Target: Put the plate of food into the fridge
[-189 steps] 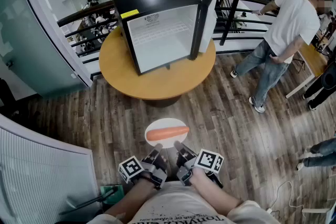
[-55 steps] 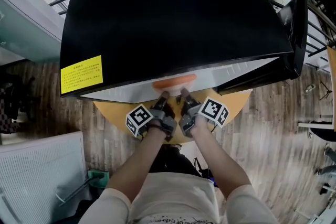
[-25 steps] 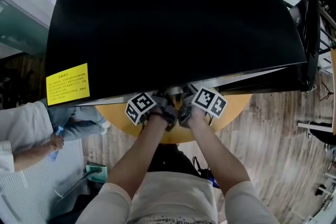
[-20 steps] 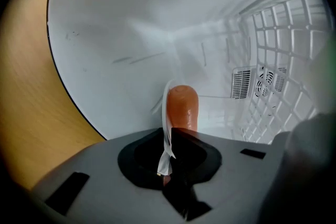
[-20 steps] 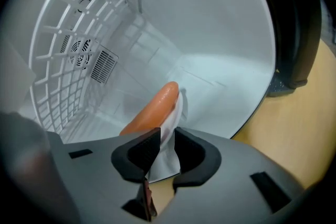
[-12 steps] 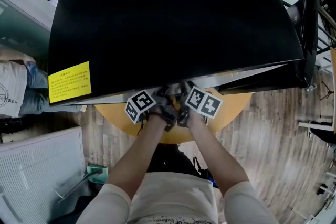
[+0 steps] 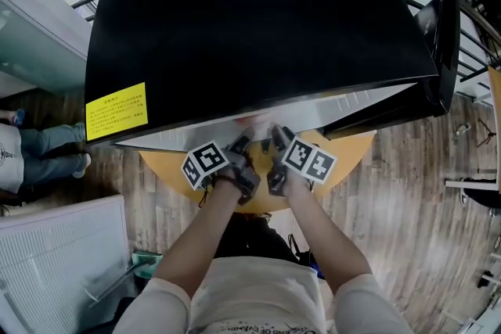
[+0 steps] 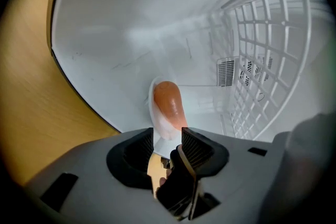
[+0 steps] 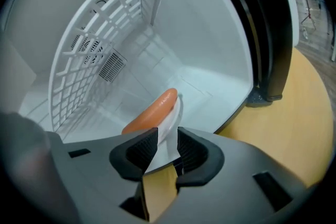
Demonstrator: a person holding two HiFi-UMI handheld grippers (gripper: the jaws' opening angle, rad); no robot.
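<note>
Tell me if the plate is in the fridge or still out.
In: the plate with its sausage lies on the fridge's white floor, near the front edge.

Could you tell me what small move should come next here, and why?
Probably draw both grippers straight back: the plate lies on the fridge floor, the left gripper has just been opening its jaws, the rim loose between them, and the right gripper stands open too.

Glossy blk fridge [image 7: 258, 27] shell, smooth wht plastic inside; table [image 8: 31, 113] matt wood-grain.
</note>
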